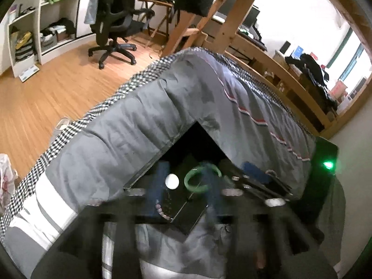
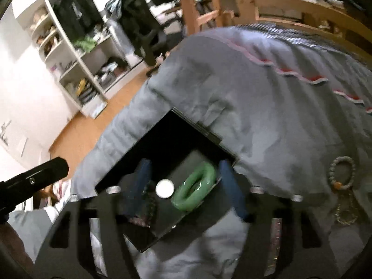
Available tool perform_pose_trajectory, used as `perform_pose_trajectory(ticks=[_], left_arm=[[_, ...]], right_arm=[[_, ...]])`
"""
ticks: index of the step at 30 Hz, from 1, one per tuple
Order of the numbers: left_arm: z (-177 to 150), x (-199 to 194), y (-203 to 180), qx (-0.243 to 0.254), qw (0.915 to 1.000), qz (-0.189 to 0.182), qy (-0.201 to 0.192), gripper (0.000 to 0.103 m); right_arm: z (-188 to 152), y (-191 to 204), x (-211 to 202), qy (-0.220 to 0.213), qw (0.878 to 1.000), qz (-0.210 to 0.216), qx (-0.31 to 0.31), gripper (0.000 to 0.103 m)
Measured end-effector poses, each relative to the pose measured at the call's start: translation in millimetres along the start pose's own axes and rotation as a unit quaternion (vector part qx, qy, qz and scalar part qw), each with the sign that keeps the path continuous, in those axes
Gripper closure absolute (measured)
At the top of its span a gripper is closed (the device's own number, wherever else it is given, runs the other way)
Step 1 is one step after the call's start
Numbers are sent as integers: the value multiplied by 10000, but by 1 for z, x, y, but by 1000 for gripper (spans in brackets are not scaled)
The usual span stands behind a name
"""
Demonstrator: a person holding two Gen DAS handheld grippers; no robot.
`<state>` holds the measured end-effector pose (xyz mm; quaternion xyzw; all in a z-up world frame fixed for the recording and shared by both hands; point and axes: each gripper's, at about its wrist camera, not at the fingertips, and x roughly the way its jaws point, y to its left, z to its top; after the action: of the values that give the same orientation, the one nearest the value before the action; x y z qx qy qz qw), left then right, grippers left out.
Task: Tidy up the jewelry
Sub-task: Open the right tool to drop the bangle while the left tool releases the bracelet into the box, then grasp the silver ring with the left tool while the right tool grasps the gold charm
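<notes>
1. The black jewelry box [image 2: 162, 153] sits open on the bed's grey duvet [image 2: 267, 107], probably so both hands can reach in.
2. The green jade bangle [image 2: 195, 186] lies inside it beside a small white round piece [image 2: 164, 188], with a beaded bracelet [image 1: 162, 209] at the near edge.
3. The right gripper [image 2: 183, 181] is spread wide, straddling the bangle, with neither pad pressing it.
4. The left gripper [image 1: 188, 181] is open too, holding nothing.
5. Another bead bracelet [image 2: 341, 172] waits on the duvet, likely next.

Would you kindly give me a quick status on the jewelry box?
Both grippers open, empty. Green bangle and white disc in open black box. Beaded bracelet on blanket. Nothing blocking.
</notes>
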<state>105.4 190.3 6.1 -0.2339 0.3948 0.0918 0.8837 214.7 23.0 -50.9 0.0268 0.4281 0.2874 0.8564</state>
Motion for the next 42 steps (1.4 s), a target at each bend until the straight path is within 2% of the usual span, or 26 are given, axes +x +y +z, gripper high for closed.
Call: perform_pose_trajectory(ticks=[1, 2, 3, 7, 13, 19, 23, 28, 32, 35, 37, 38, 39, 40, 42], left_arm=[[0, -3, 0, -12, 10000, 42, -81, 23], [0, -8, -2, -15, 9997, 111, -199, 22], [-1, -10, -3, 9, 9996, 139, -229, 20], [-6, -15, -15, 164, 9995, 99, -249, 9], [-28, -7, -42, 438, 9988, -226, -71, 8], [-55, 5, -71, 760, 9955, -550, 117, 8], [-76, 20, -85, 883, 9943, -527, 294, 8], [-113, 40, -94, 780, 9950, -497, 371, 8], [-139, 59, -107, 1088, 9908, -578, 555, 10], [-147, 67, -111, 1260, 9888, -580, 561, 13], [-147, 73, -110, 1285, 9887, -527, 557, 14], [-146, 75, -109, 1274, 9890, -511, 559, 16], [-146, 79, -108, 1266, 9892, -486, 558, 21], [-146, 82, -106, 1271, 9895, -409, 551, 26], [-149, 91, -100, 1284, 9896, -290, 577, 31]], right_arm=[[2, -4, -6, -53, 10000, -52, 28, 23], [3, -9, -15, -155, 9998, -133, 59, 15], [4, -13, -24, -257, 9994, -220, 70, 11], [8, -38, -61, -489, 9969, -596, 154, 6], [1, -72, -106, -683, 9930, -932, 250, 4], [-16, -86, -129, -708, 9925, -973, 224, 4], [-33, -89, -137, -690, 9926, -998, 64, 4], [-49, -99, -138, -653, 9931, -974, 97, 4], [-61, -106, -134, -575, 9944, -875, 171, 5], [-68, -109, -129, -524, 9954, -776, 191, 5], [-71, -111, -124, -451, 9965, -682, 184, 15], [-73, -112, -121, -379, 9971, -631, 181, 28], [-76, -113, -117, -317, 9976, -590, 176, 36], [-80, -113, -113, -280, 9981, -534, 158, 39], [-88, -114, -105, -162, 9988, -451, 110, 51]])
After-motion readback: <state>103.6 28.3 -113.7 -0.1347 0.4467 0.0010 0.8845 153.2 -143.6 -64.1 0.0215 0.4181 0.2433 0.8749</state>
